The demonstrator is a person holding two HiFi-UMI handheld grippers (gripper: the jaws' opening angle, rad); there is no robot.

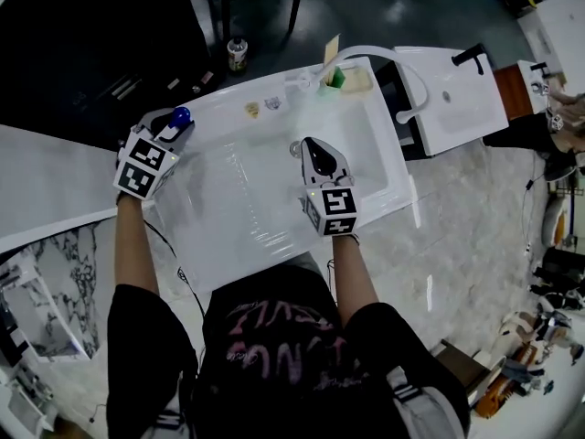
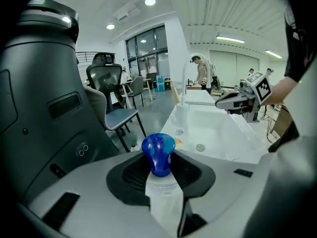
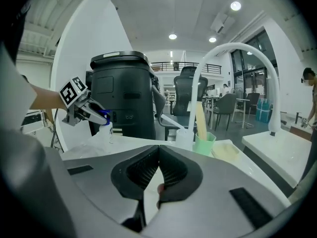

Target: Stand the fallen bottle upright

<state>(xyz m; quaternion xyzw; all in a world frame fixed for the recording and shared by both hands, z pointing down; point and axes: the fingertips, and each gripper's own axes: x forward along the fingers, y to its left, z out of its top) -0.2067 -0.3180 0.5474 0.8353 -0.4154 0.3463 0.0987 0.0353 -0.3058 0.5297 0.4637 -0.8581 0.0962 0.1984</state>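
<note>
You hold the bottle (image 2: pixel 161 187) over the sink (image 1: pixel 256 208) rim, apparently lifted.
Your left gripper (image 1: pixel 172 124) jaws clamp its neck; right gripper (image 3: pixel 158 168) jaws closed, empty. Release it tilted and it topples.

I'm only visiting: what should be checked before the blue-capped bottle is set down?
1. Left gripper shut on bottle: ok.
2. Bottle upright: cannot tell.
3. Bottle standing on its own: not ok, the jaws hold it.
4. Right gripper shut, empty, apart from bottle: ok.
5. Green cup and faucet well away from bottle: ok.
</note>
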